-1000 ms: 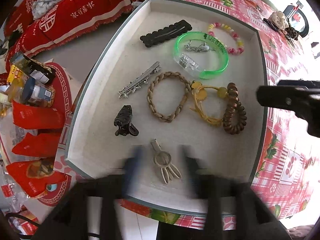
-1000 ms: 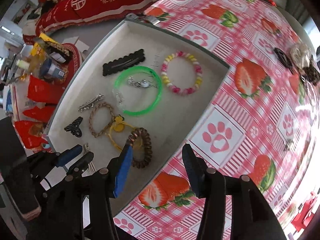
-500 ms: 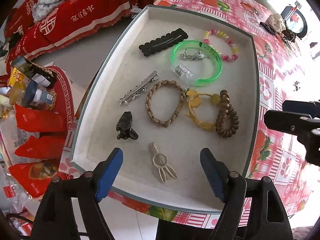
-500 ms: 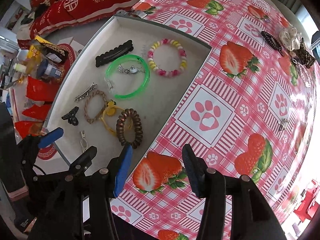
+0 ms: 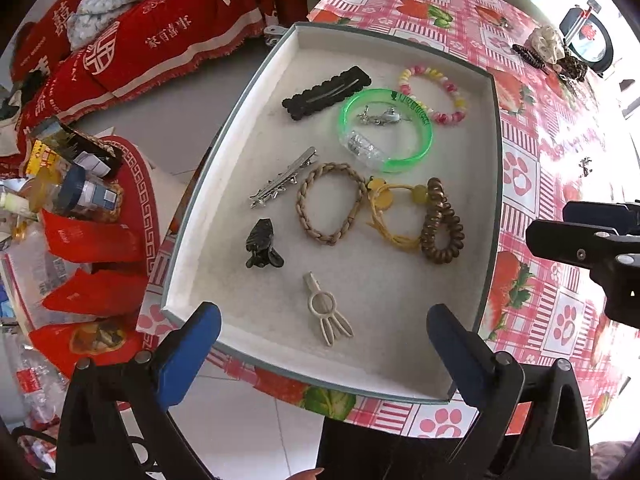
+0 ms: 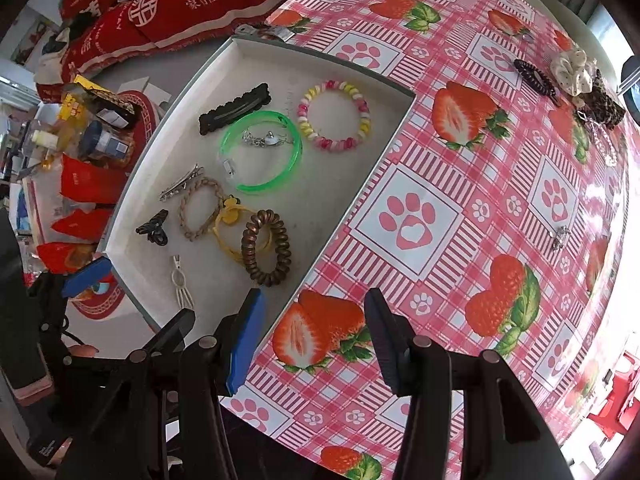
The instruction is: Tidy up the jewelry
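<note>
A shallow white tray [image 5: 493, 184] [image 6: 256, 50] holds several pieces: a green bangle [image 5: 420, 148], a bead bracelet [image 5: 452, 92], a black clip [image 5: 326, 92], a braided band [image 5: 352, 216], a brown coil tie [image 5: 442, 224] and a beige clip [image 5: 326, 312]. My left gripper [image 5: 324, 340] is open and empty above the tray's near edge. My right gripper [image 6: 314, 324] is open and empty over the tablecloth, right of the tray. Loose pieces remain on the table: a small silver charm [image 6: 560, 236] and hair ties with a white scrunchie [image 6: 572, 72] far right.
The tray sits at the left edge of a table with a red strawberry-and-paw cloth [image 6: 460, 184]. Left of it, below, are red packets and jars [image 5: 80, 200] and a red draped sofa [image 5: 160, 40].
My left gripper has pulled back from the beige clip and opened wide. My right gripper has drawn back and to the right, away from the tray.
</note>
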Available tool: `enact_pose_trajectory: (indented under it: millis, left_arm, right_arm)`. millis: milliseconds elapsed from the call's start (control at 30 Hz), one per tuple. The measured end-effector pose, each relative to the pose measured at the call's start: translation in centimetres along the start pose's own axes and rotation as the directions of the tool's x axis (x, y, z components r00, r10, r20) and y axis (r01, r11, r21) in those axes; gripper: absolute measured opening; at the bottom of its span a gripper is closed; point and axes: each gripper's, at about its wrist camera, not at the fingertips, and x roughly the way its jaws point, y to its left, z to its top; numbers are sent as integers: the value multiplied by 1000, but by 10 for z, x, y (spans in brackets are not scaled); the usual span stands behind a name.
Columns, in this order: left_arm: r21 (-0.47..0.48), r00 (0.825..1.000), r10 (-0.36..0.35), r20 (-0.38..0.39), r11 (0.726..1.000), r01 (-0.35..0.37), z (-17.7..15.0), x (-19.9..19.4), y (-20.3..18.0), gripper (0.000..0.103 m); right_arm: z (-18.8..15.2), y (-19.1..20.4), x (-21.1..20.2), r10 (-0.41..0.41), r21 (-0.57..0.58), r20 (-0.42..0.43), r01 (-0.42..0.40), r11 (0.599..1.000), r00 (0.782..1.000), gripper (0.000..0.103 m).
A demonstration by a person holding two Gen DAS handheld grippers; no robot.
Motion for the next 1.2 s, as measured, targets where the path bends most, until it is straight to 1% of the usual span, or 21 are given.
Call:
enact_pose_trajectory:
  millis: [67,133,200,267,333,367,433,467,567,600,867,1033,1067,1200]
  left_arm:
    - [4,1000,6,5,1000,-6,-1,-4,-1,103]
    - [7,999,22,31,1000,-23,-3,-10,0,103]
    - [10,998,40,49,999,-40,-5,-15,-1,103]
    - [15,998,42,43,999,-43,-7,-17,-1,103]
    - [19,999,38,16,999,-39,-8,-18,0,103]
    - [20,999,32,7,999,-33,-9,-18,1,103]
    - [19,999,30,14,999,-30,-10,-24,2,103]
    - [21,999,32,20,999,-32,-11,-27,3,103]
    - [20,999,25,37,999,-25,-11,-40,5,103]
    - [17,999,23,44,1000,-23,-10,-45,6,103]
    - [11,996,10,88,1000,-11,-2,-82,10,103]
    - [16,991,5,130,1000,-7,3,-108,9,103]
    - [14,990,5,138,1000,-7,4,-114,8,103]
    - [5,989,2,149,1000,-3,6,-127,9,103]
  right_arm:
    - [-2,-1,-2,1,5,-2,-1,1000,1000,55]
    - [-3,0,-4,0,8,-2,0,1000,1000,56]
    - [-4,1,-6,-2,8,-3,2,1000,1000,60]
    - [-6,1,-9,-2,6,-3,2,1000,1000,61]
    - [-6,2,-10,-1,3,-6,1,1000,1000,62]
    - [-7,3,-11,-2,1,-8,2,1000,1000,63]
    - [-7,5,-13,0,-1,-6,0,1000,1000,68]
    - [-8,6,-15,1,-2,-4,-1,1000,1000,72]
    - [-8,9,-23,5,-4,9,-5,1000,1000,75]
    - [-7,9,-26,5,-4,12,-5,1000,1000,79]
    - [-6,9,-62,-6,4,81,6,1000,997,82]
    - [-6,12,-89,-12,-3,138,13,1000,990,83]
    - [-6,13,-94,-15,-2,148,15,1000,989,86]
    - [-9,16,-112,-15,3,188,15,1000,982,86]
